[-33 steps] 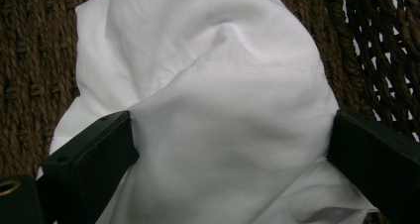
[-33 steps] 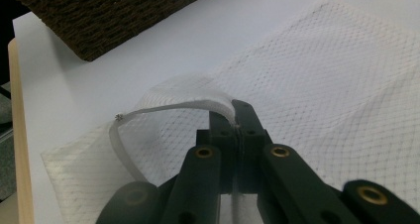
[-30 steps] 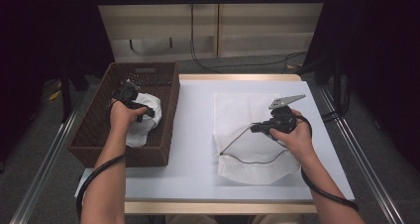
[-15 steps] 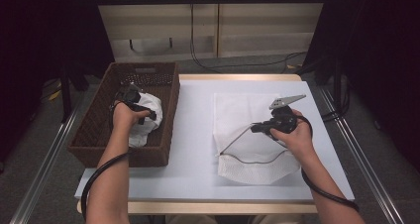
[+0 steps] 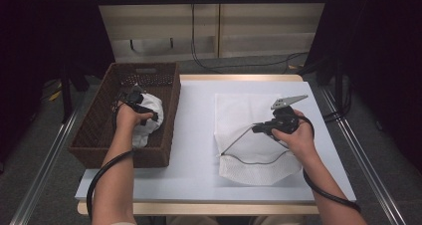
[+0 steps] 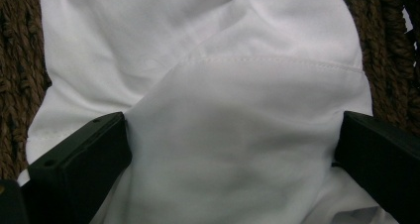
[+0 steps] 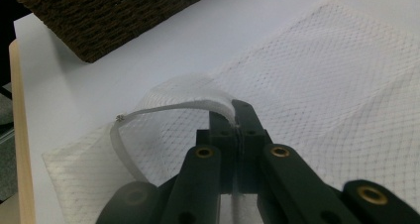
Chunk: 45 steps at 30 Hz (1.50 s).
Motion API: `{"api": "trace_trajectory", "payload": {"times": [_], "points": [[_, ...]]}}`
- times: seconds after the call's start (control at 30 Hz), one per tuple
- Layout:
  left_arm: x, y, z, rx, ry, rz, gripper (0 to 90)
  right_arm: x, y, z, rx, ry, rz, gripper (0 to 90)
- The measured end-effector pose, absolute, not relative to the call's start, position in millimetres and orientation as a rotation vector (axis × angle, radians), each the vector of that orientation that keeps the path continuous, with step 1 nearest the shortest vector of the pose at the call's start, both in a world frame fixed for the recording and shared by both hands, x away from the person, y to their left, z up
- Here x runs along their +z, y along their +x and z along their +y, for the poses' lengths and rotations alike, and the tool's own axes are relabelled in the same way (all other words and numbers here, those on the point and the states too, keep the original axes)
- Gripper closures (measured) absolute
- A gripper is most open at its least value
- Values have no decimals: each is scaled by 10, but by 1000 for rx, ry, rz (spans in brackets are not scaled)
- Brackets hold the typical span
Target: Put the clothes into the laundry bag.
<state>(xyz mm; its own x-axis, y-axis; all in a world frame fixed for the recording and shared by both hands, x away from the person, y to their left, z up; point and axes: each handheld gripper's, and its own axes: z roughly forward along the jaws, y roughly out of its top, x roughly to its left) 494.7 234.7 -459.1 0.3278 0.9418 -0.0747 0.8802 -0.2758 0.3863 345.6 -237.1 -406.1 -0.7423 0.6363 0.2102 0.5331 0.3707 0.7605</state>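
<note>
Left gripper (image 5: 135, 101): down inside the basket (image 5: 99, 135), jaws apart, one on each side of a bulge of white cloth (image 6: 237, 135); whether the pads press on the cloth is hard to tell, they seem only to flank it.
White cloth: crumpled in the basket's right half, against the woven wall.
Basket: brown wicker, at the left edge of the desk (image 5: 194, 135).
Right gripper (image 7: 236, 116): jaws together, clamped on the white edge band (image 7: 168, 107) of the mesh bag (image 5: 244, 115).
Mesh bag: spread flat on the desk's right half, well apart from the basket; its near edge is lifted off the surface, so the opening arches up.
Right hand (image 5: 298, 138): over the bag's right side, cable trailing back along the forearm.
</note>
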Motion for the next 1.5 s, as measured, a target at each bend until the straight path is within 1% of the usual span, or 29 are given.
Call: {"api": "trace_trajectory", "payload": {"times": [0.3, 0.33, 0.6, 0.77, 0.8, 0.87, 1.0, 1.1, 1.33, 1.5], "points": [[-4617, 4937, 2334, 253, 2255, 1604, 0, -4056, 3455, -2377, 1323, 1067, 2503, 892], [-4619, 4935, 2329, 273, 2260, 1600, 4, -4056, 3455, -2376, 1323, 1070, 2502, 893], [-4591, 4938, 2288, 296, 2295, 1604, 94, -4058, 3453, -2374, 1317, 1072, 2502, 892], [-4545, 4930, 2236, 280, 2319, 1589, 213, -4056, 3452, -2379, 1320, 1073, 2499, 892], [-4542, 4926, 2222, 295, 2316, 1592, 244, -4055, 3452, -2380, 1323, 1073, 2497, 893], [-4517, 4929, 2201, 284, 2338, 1578, 305, -4049, 3451, -2384, 1316, 1070, 2496, 892], [-4479, 4920, 2160, 248, 2350, 1574, 472, -4048, 3451, -2387, 1317, 1072, 2495, 893], [-4461, 4915, 2155, 234, 2335, 1587, 550, -4053, 3451, -2380, 1320, 1076, 2497, 893], [-4403, 4898, 2145, 217, 2299, 1647, 615, -4056, 3455, -2384, 1322, 1076, 2497, 893], [-4319, 4875, 2223, 186, 2241, 1680, 623, -4047, 3452, -2408, 1325, 1079, 2492, 893]]}}
